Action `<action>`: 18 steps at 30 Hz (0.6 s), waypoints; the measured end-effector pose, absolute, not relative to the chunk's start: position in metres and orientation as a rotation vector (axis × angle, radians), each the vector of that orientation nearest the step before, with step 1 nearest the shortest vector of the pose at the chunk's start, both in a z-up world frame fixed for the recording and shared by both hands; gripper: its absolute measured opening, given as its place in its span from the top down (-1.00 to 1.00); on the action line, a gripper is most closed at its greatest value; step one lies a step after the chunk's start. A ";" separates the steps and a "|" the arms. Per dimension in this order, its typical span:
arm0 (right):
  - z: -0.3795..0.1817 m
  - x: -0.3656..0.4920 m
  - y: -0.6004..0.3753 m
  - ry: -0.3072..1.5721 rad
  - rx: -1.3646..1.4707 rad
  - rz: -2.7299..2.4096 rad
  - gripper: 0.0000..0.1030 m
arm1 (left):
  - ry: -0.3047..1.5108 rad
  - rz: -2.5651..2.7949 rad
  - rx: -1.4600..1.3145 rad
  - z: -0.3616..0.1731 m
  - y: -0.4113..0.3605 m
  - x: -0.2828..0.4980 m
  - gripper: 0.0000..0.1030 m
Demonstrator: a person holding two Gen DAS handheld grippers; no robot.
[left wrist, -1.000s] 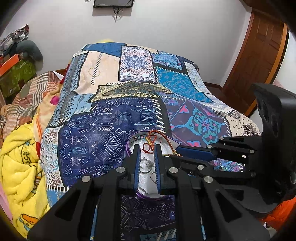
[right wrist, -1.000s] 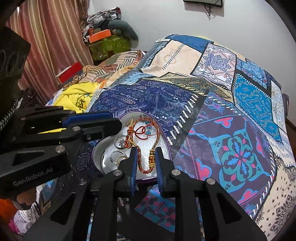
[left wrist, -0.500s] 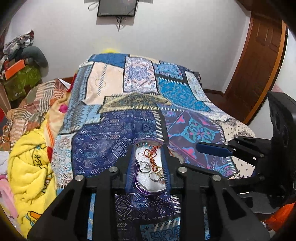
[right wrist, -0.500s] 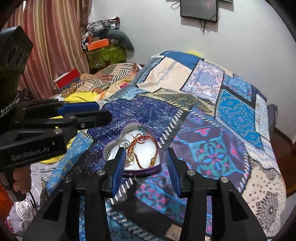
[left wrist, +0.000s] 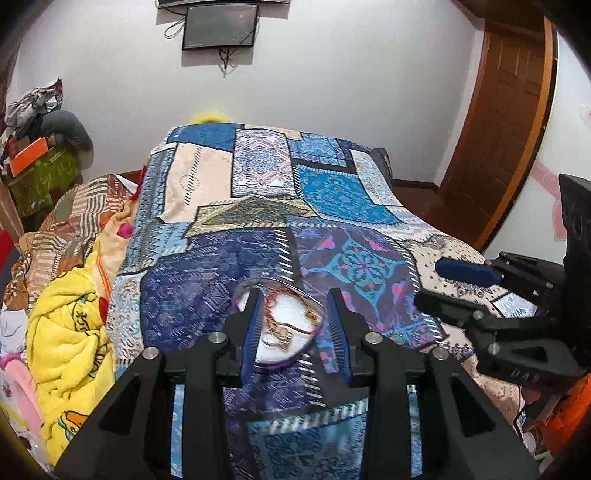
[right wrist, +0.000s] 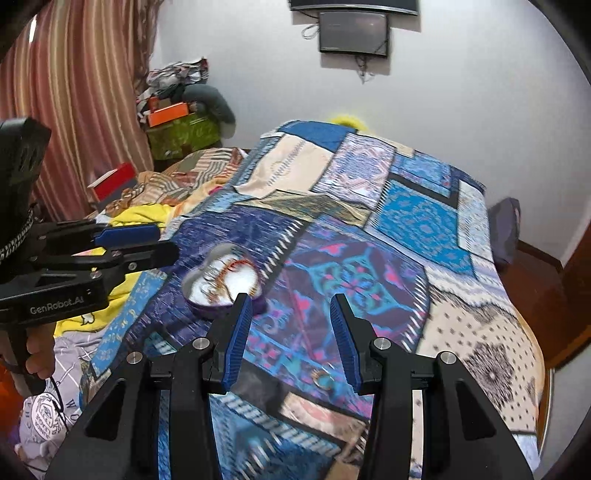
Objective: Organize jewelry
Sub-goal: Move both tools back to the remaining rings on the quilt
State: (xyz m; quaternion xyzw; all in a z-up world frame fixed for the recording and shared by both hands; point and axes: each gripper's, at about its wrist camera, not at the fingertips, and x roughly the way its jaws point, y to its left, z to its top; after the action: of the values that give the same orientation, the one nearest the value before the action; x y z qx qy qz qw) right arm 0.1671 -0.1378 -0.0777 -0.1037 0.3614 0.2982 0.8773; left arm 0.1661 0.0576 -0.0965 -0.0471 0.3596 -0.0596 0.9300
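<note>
A purple heart-shaped jewelry box [left wrist: 284,328] with a white lining lies on the patterned bedspread [left wrist: 258,184]. It holds an orange and red beaded necklace [left wrist: 291,314] and some rings. It also shows in the right wrist view [right wrist: 221,284]. My left gripper [left wrist: 295,325] is open and empty above the box. My right gripper [right wrist: 291,332] is open and empty, to the right of the box and back from it. A small ring [right wrist: 322,379] lies on the bedspread between the right fingers.
A yellow blanket [left wrist: 62,332] and striped bedding [left wrist: 62,229] lie left of the bedspread. Boxes and clothes [right wrist: 177,122] are piled by the curtain. A wooden door [left wrist: 498,122] stands at the right. A screen [left wrist: 219,24] hangs on the wall.
Both grippers have opened wide and pulled back and up from the box. The necklace and rings stay in the box.
</note>
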 end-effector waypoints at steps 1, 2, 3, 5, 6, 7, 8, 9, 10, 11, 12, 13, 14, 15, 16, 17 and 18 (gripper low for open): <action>-0.079 0.168 -0.143 0.760 -0.212 0.610 0.22 | 0.741 -0.128 -0.095 -0.098 0.053 0.165 0.28; -0.079 0.168 -0.150 0.766 -0.206 0.598 0.22 | 0.747 -0.136 -0.094 -0.099 0.049 0.165 0.28; -0.081 0.169 -0.156 0.773 -0.199 0.586 0.22 | 0.753 -0.143 -0.094 -0.100 0.045 0.164 0.28; -0.085 0.170 -0.169 0.791 -0.184 0.563 0.22 | 0.772 -0.157 -0.090 -0.105 0.036 0.165 0.28; -0.088 0.170 -0.175 0.804 -0.177 0.555 0.22 | 0.784 -0.166 -0.086 -0.108 0.031 0.165 0.28; -0.092 0.171 -0.180 0.820 -0.172 0.549 0.21 | 0.793 -0.174 -0.082 -0.111 0.026 0.165 0.28; -0.095 0.171 -0.183 0.832 -0.169 0.544 0.21 | 0.802 -0.179 -0.076 -0.115 0.022 0.165 0.28; -0.100 0.172 -0.186 0.848 -0.168 0.539 0.21 | 0.812 -0.184 -0.067 -0.119 0.016 0.165 0.28; -0.105 0.171 -0.190 0.862 -0.171 0.533 0.21 | 0.819 -0.189 -0.061 -0.123 0.012 0.165 0.28; -0.109 0.171 -0.192 0.876 -0.173 0.528 0.21 | 0.828 -0.197 -0.058 -0.127 0.008 0.165 0.28; -0.115 0.172 -0.194 0.892 -0.172 0.527 0.21 | 0.845 -0.209 -0.058 -0.133 0.003 0.165 0.28; -0.120 0.172 -0.195 0.911 -0.167 0.531 0.21 | 0.854 -0.215 -0.056 -0.136 0.000 0.165 0.28; -0.124 0.173 -0.195 0.929 -0.161 0.538 0.21 | 0.867 -0.220 -0.052 -0.141 -0.004 0.165 0.28; -0.129 0.175 -0.194 0.946 -0.154 0.548 0.21 | 0.882 -0.224 -0.044 -0.147 -0.009 0.166 0.28; -0.134 0.176 -0.193 0.961 -0.149 0.558 0.22 | 0.890 -0.226 -0.039 -0.151 -0.010 0.166 0.28; -0.139 0.177 -0.191 0.975 -0.145 0.567 0.22 | 0.901 -0.228 -0.034 -0.156 -0.013 0.167 0.28; -0.144 0.178 -0.188 0.989 -0.144 0.576 0.22 | 0.914 -0.231 -0.032 -0.161 -0.015 0.167 0.28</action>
State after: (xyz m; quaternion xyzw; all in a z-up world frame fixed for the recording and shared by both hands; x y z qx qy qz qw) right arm 0.1780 -0.1877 -0.1435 -0.0678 0.4674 0.2723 0.8383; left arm 0.1673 -0.0152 -0.1611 -0.0153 0.4402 -0.1115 0.8908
